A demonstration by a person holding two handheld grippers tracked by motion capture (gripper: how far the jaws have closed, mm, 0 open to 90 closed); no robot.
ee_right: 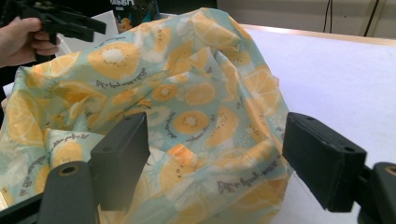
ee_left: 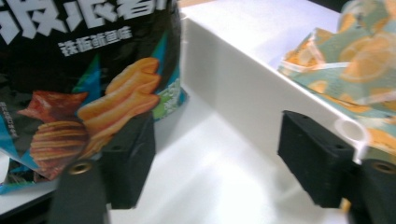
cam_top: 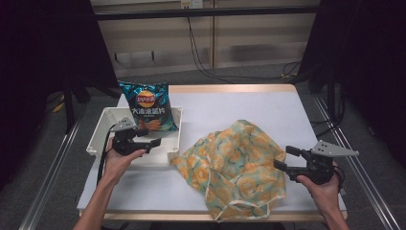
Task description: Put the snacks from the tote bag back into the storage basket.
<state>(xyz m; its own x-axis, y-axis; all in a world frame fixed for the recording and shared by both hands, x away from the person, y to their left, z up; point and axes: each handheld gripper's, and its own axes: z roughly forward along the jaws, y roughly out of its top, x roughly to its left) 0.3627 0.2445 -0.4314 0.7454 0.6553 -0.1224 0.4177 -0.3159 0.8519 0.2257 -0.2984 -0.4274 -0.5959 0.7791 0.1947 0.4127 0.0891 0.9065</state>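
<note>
White table (cam_top: 249,103) under my wide-apart left gripper (cam_top: 154,142) by the chip bag (cam_top: 149,111); my right gripper (cam_top: 283,158) gapes, dark room around.

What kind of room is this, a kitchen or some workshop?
Probably a lab recording bench, not a kitchen: a white table framed by metal rails, dark curtains on both sides, loose cables on the floor behind.
</note>
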